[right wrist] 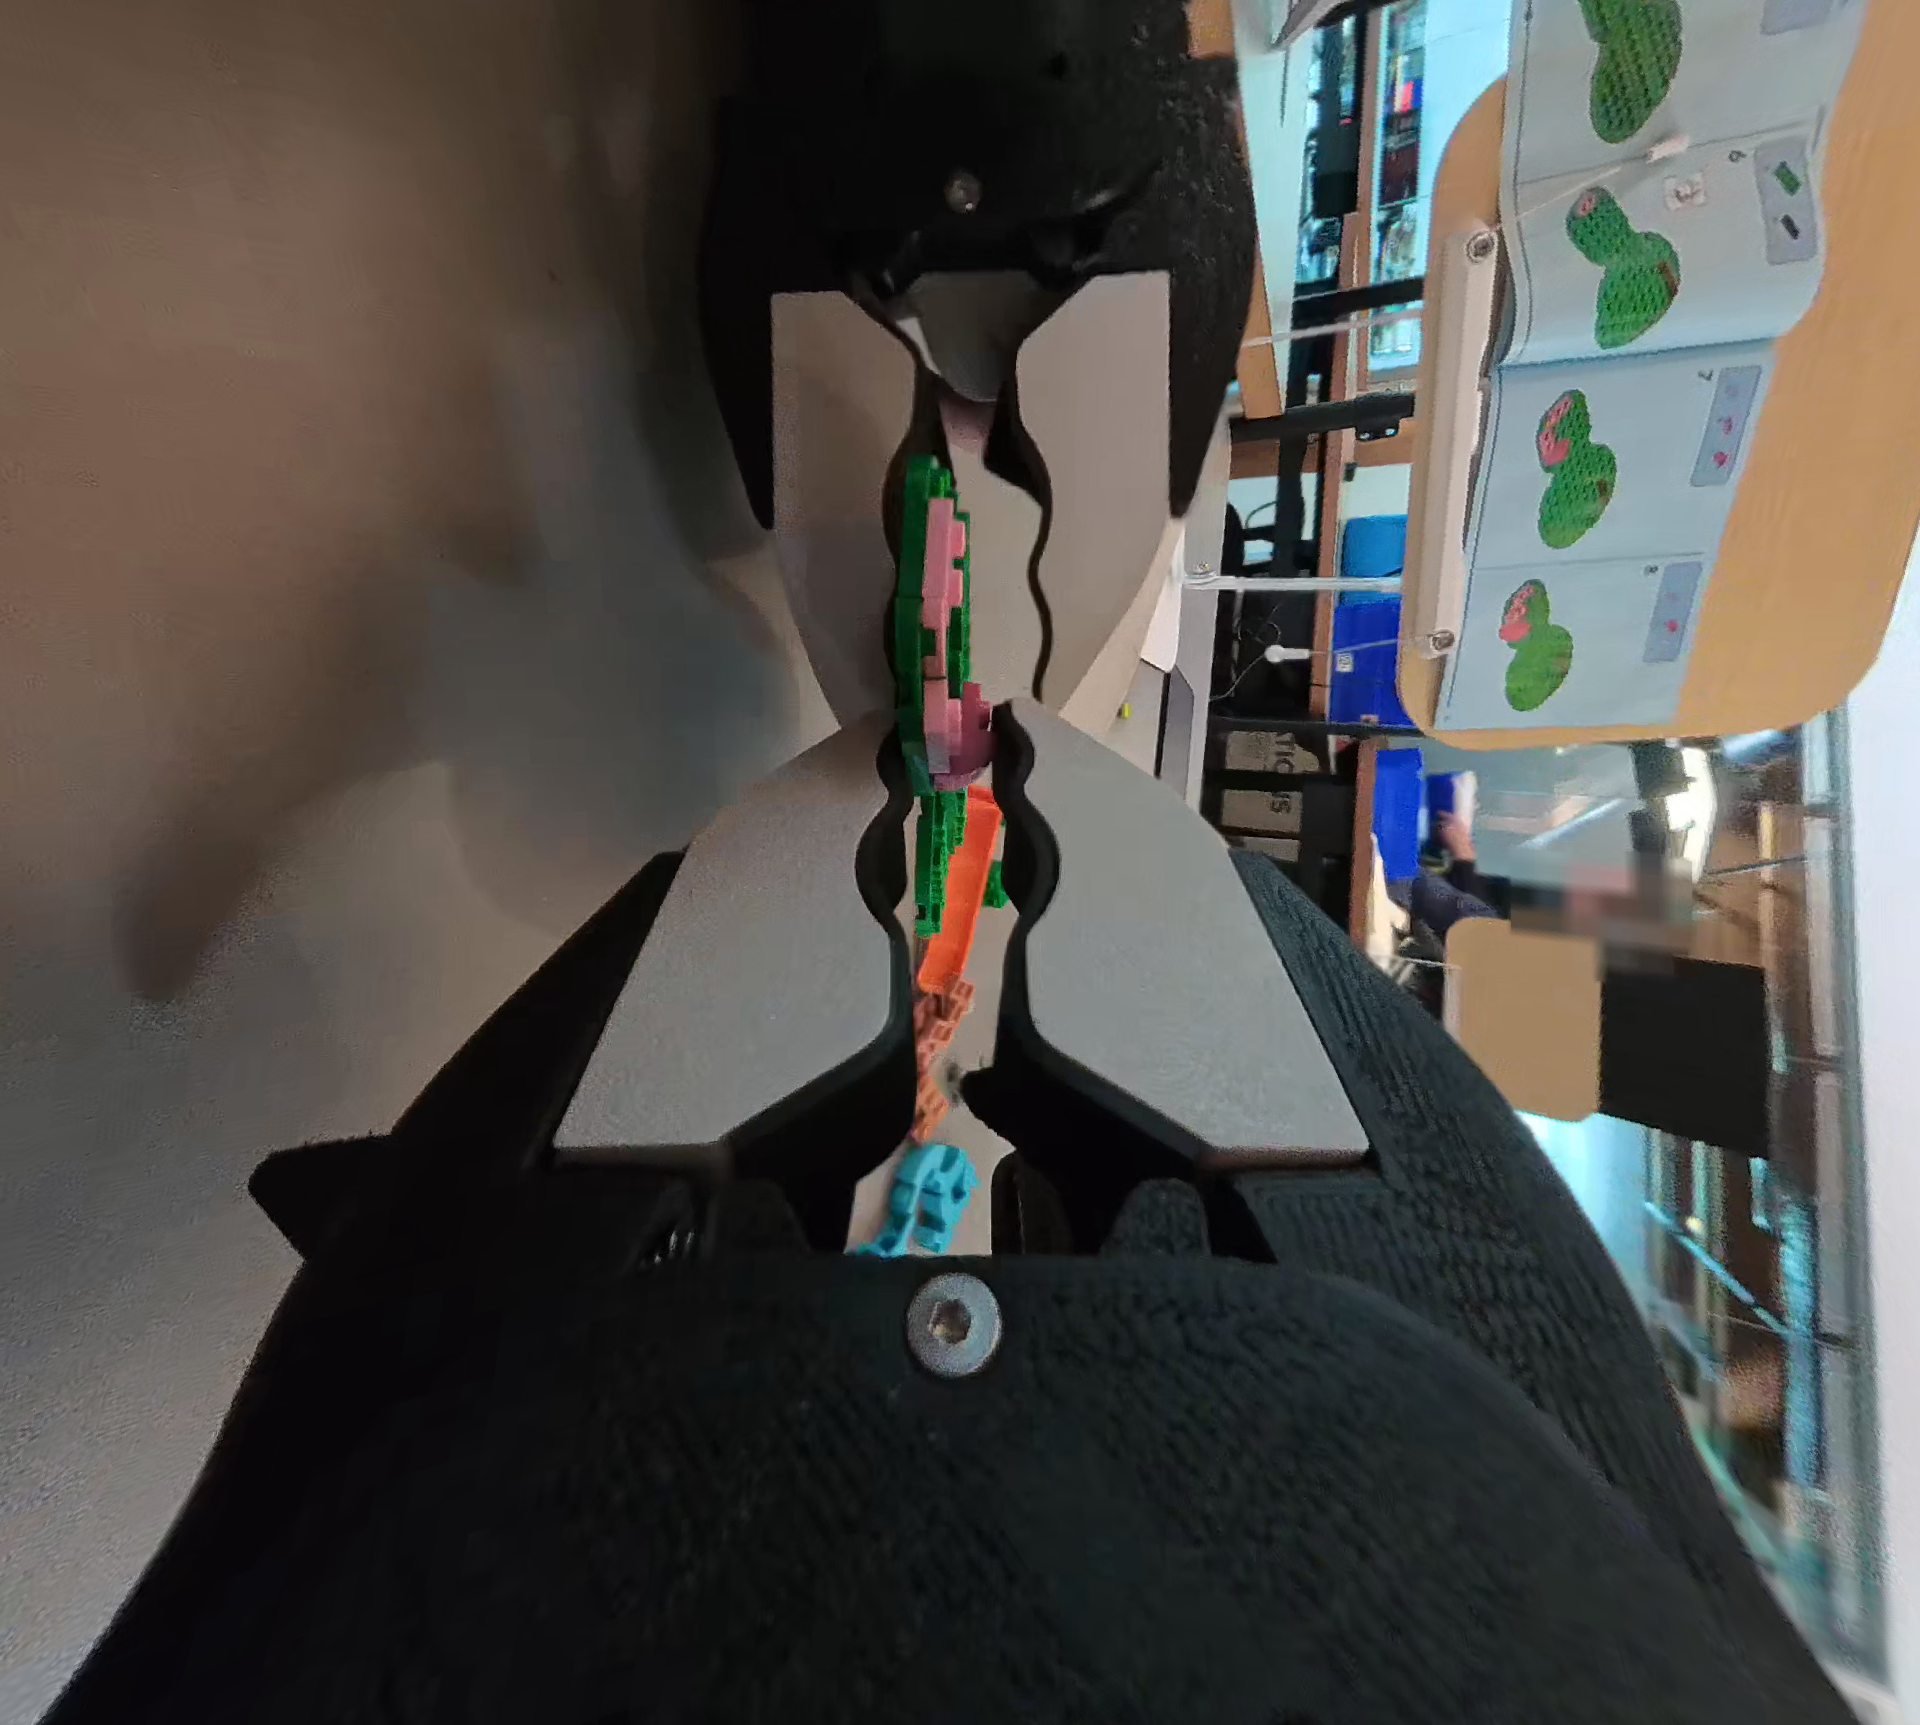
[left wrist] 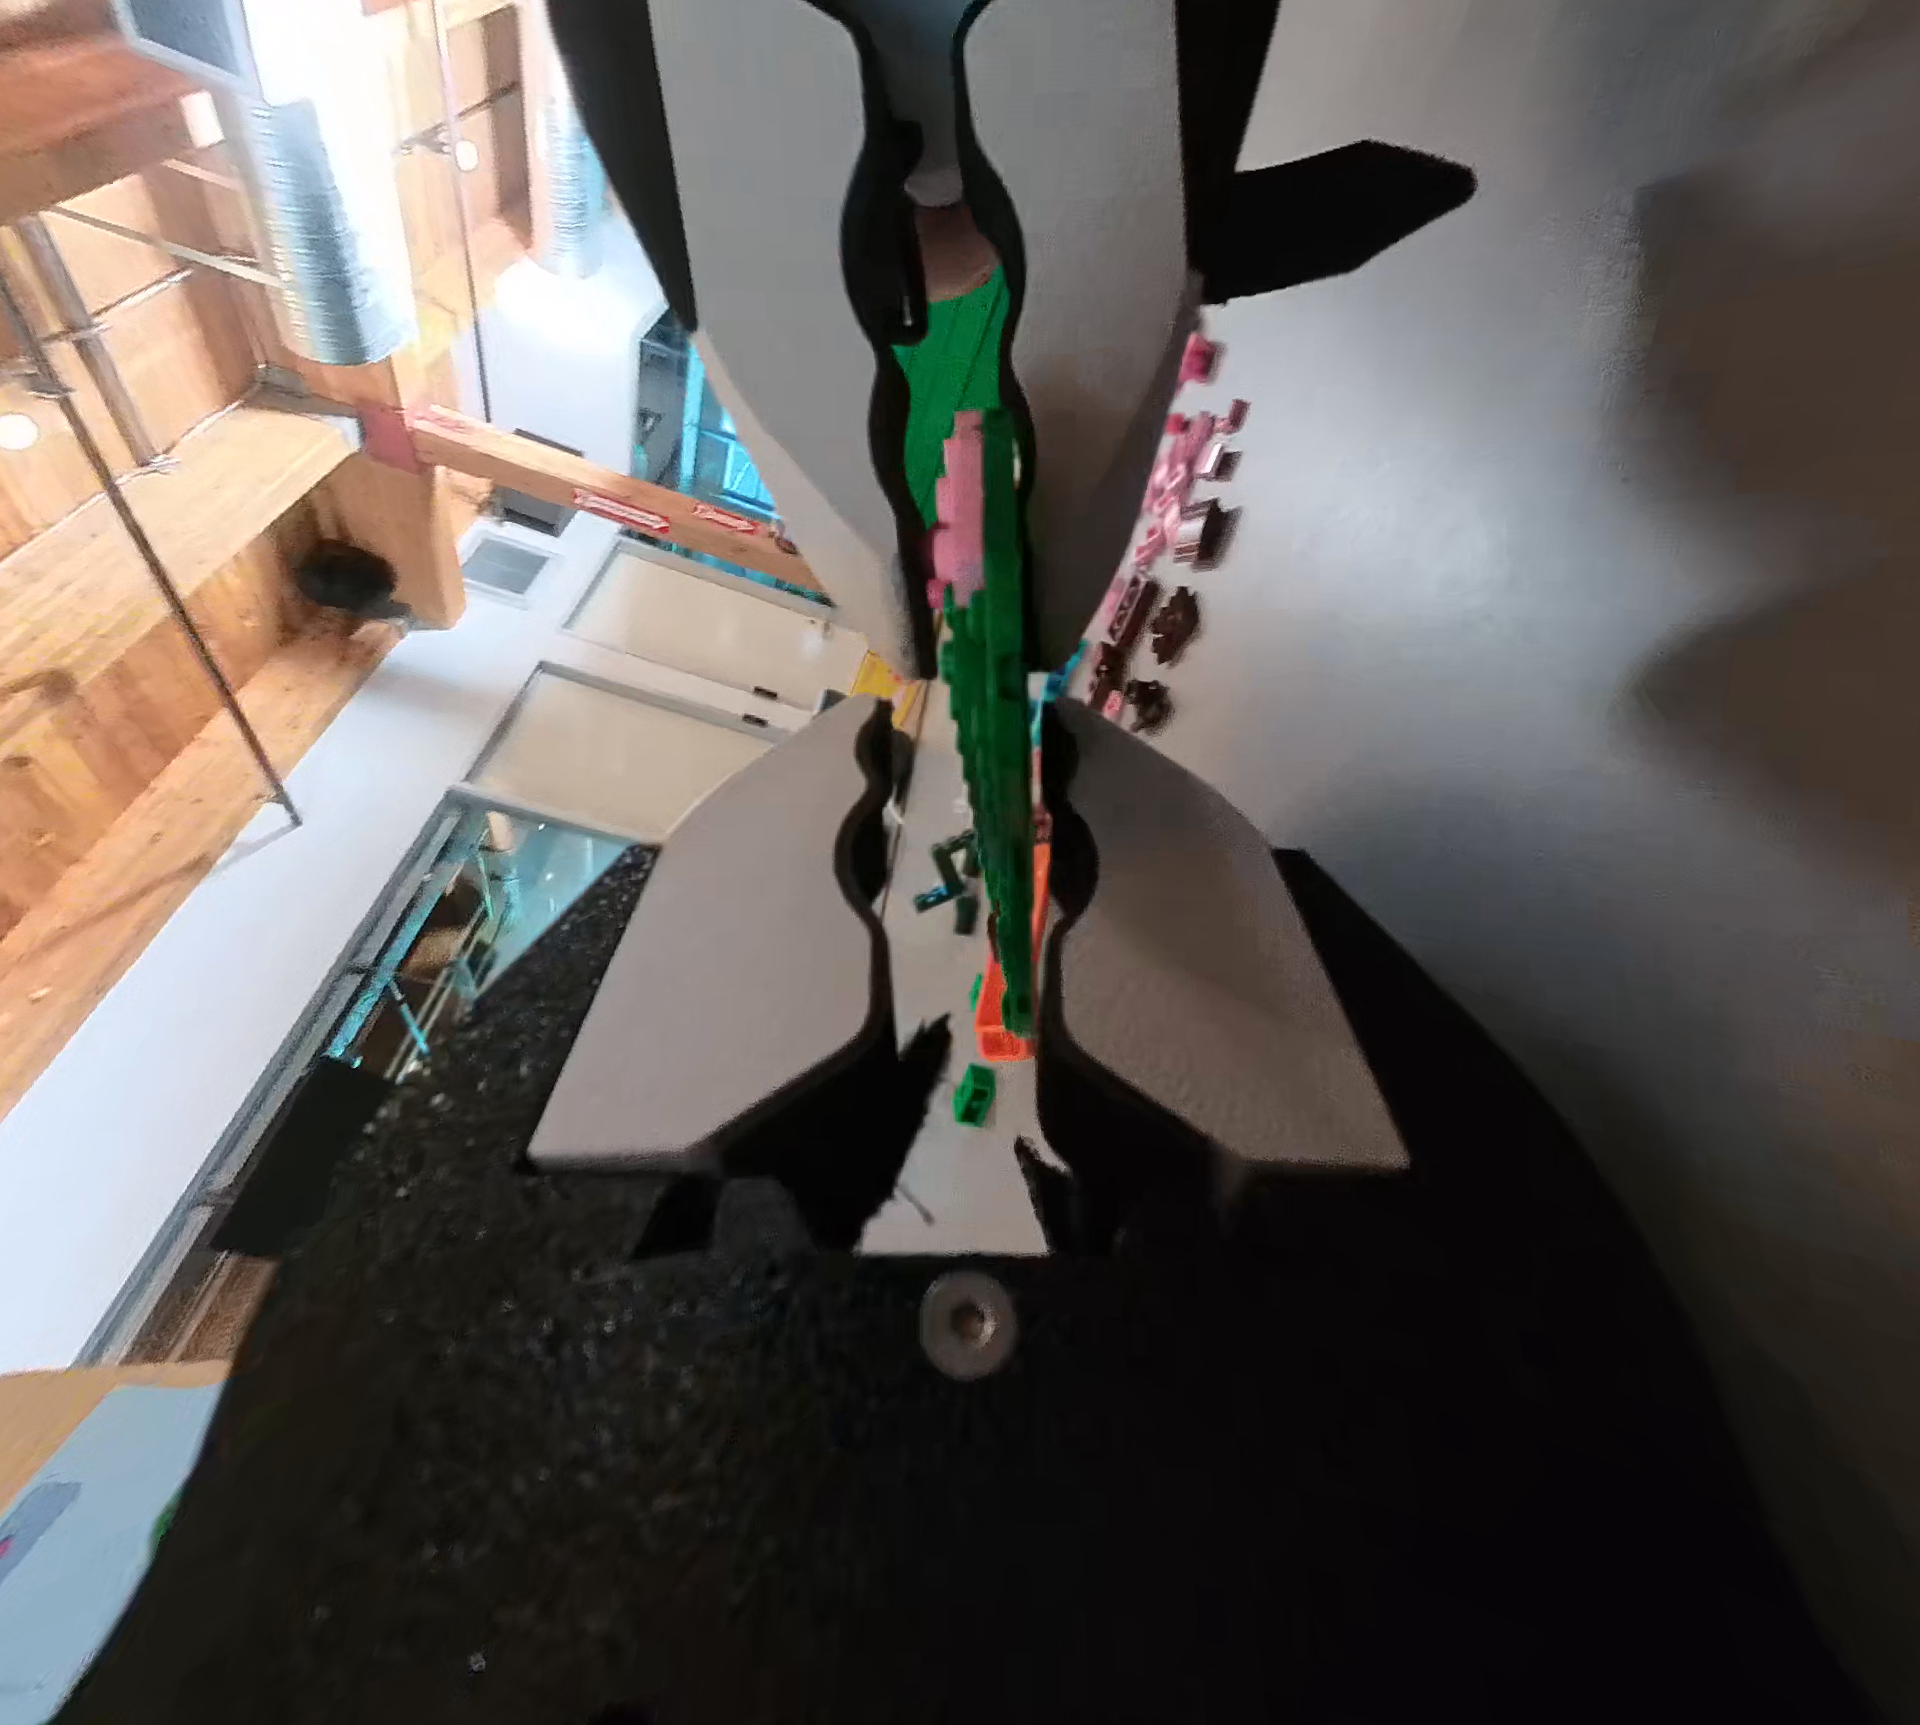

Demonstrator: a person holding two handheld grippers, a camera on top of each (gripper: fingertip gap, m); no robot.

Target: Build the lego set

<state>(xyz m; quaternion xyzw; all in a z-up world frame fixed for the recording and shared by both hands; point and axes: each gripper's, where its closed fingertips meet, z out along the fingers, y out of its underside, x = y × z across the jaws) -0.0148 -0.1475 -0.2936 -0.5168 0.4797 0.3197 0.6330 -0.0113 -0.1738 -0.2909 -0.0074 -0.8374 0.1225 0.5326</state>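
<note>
Now, plate: green lego baseplate, seen edge-on, pink bricks on one face, held off the white table.
L gripper: nearly closed, clamps plate's edge.
R gripper: tip-to-tip opposite, pinching plate too.

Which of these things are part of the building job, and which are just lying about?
In use: green plate assembly with pink bricks, orange piece, both grippers, instruction booklet.
Lying about: loose pink and dark bricks, blue pieces.
</note>
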